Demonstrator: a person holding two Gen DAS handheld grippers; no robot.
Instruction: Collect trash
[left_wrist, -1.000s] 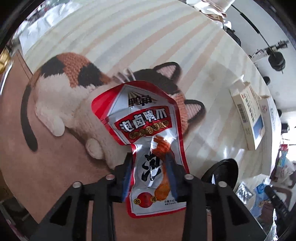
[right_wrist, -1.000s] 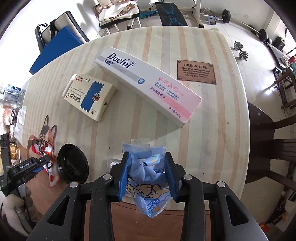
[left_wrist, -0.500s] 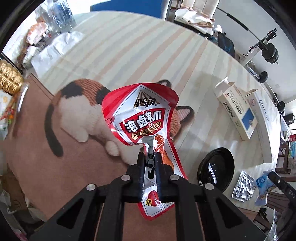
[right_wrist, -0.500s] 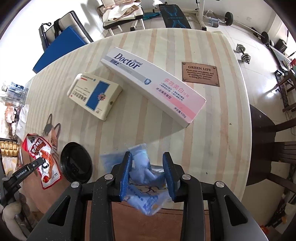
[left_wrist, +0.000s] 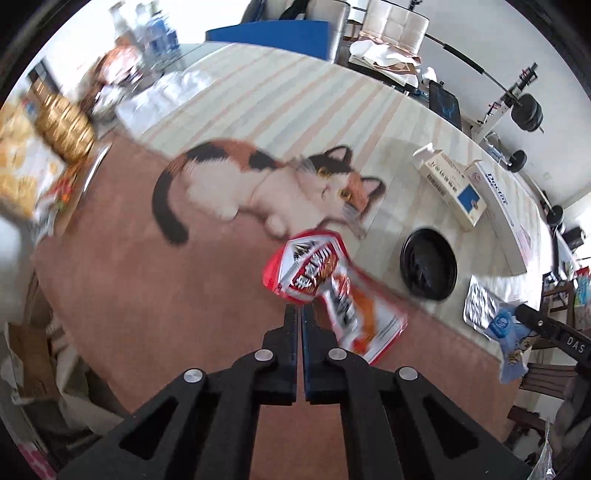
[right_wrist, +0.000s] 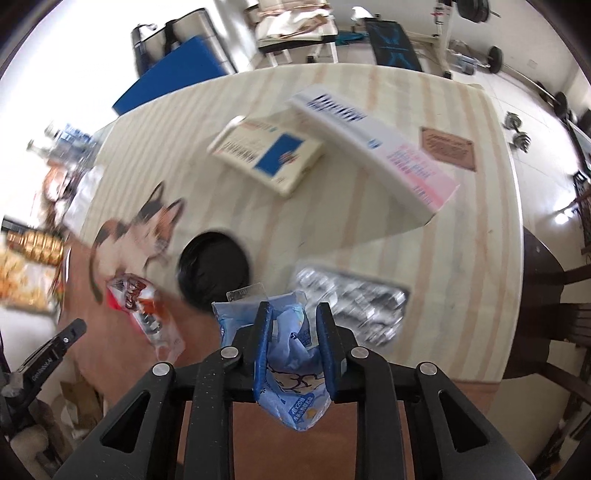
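The left hand-held gripper (left_wrist: 300, 317) is clamped fully together on the red snack wrapper (left_wrist: 325, 288), which hangs above the worktop (left_wrist: 288, 96). The right hand-held gripper (right_wrist: 293, 321) is closing on the crumpled blue wrapper (right_wrist: 291, 369) between its 2 fingers.

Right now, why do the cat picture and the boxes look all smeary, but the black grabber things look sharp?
Left wrist view: the camera rides on the left gripper, so it stays sharp while the cat picture and red snack wrapper smear. Right wrist view: same thing, the right gripper and its blue wrapper are crisp, the boxes streak. Both views bend at the edges, like a fishbowl.
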